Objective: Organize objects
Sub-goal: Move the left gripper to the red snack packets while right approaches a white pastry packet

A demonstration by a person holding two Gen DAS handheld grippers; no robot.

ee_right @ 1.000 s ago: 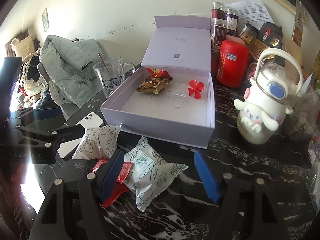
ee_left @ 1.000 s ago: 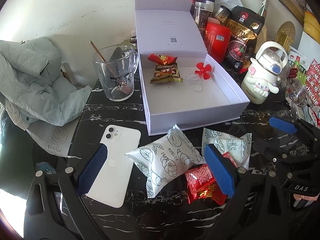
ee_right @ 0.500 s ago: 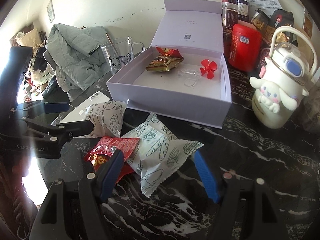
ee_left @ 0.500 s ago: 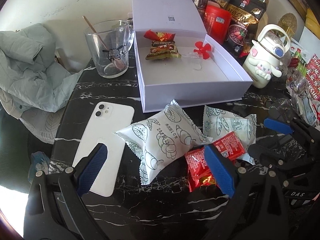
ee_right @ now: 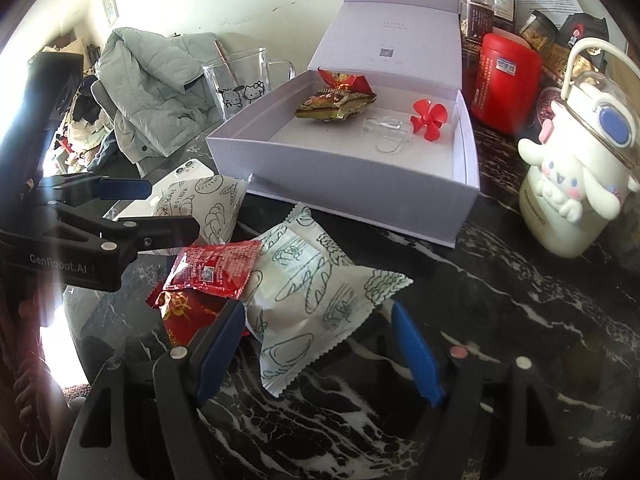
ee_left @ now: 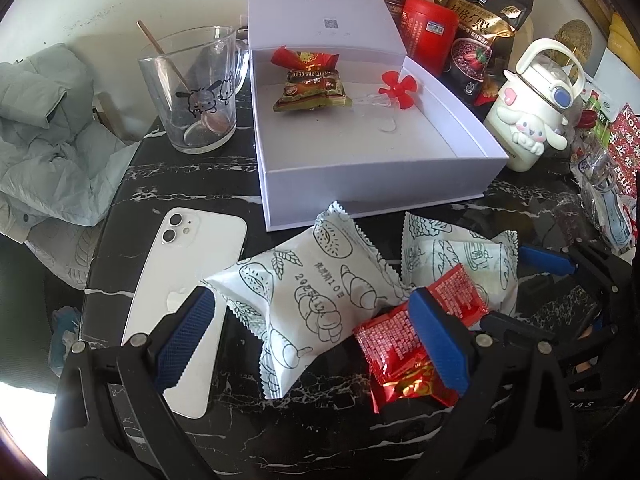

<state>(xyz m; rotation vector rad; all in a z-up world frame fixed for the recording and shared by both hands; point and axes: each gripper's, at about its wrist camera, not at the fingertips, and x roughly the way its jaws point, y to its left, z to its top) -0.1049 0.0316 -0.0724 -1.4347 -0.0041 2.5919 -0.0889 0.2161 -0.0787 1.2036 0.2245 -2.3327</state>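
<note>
- The left gripper [ee_left: 316,340] hangs open over a white bread packet [ee_left: 308,292], pads clear of it.
- The right gripper [ee_right: 320,354], jaws opening, straddles another bread packet [ee_right: 316,296] without pressing.
- The red packet [ee_right: 216,268] lies at that packet's 9 o'clock.
- The open box [ee_right: 360,184] sits at 12 o'clock.

Glossy black marble table [ee_left: 192,184], matt card box [ee_left: 372,184], crinkly foil wrappers [ee_left: 404,356].

Table [ee_left: 192,184]: black marble w/ white veins. Box [ee_left: 372,176]: pale lilac. Bread packets [ee_left: 312,292]: white w/ dark line-drawn pastries. Snack packet [ee_right: 216,268]: red w/ white print. Phone [ee_left: 188,264]: white. Canister [ee_right: 506,84]: red. Propeller [ee_right: 428,120]: red. Gripper pads [ee_left: 440,340]: blue.
</note>
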